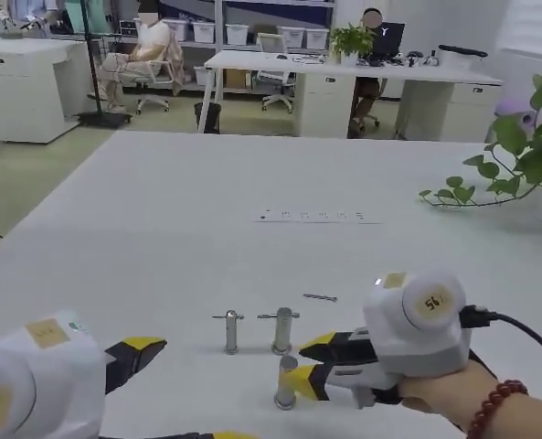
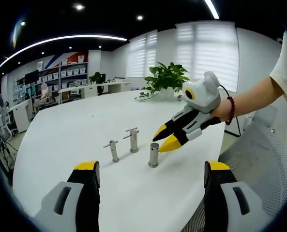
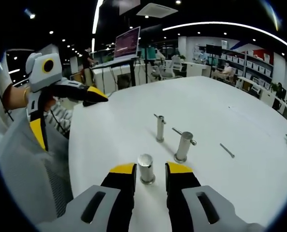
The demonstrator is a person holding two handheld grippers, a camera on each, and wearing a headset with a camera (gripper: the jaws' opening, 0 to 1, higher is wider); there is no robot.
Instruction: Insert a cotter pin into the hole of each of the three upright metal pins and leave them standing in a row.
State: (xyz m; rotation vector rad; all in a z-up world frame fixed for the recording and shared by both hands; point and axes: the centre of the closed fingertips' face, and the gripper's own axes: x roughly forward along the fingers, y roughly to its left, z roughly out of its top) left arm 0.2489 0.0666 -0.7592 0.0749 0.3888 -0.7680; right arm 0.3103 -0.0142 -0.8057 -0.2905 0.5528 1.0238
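Worked over a broad white worktop [image 1: 161,229], bare across most of its width. Noted a leafy plant [image 1: 517,155] trailing onto its far right edge.

Held the left tool [image 2: 152,166] low at the near left. Released, jaws spread wide with nothing between them, aimed toward the pins.

Held the right tool [image 1: 300,361] in from the right, lying nearly level, jaws parted only narrowly and gripping nothing. Had its yellow tips just beside the upper part of the nearest pin [image 1: 287,382]. Could not tell from the right gripper view whether either jaw touched that pin.

Found three upright metal pins near the front middle of the worktop, between the two tools. Counted two in a row farther out, the left pin [image 1: 231,331] and the middle pin [image 1: 282,331]. Saw a thin cotter pin through the top of each, sticking out sideways. Found the nearest pin standing apart in front of the middle pin, closer to the person, its top bare.

Spotted a loose cotter pin [image 1: 319,296] lying flat on the worktop just beyond the middle pin, a little to the right, apart from all three.
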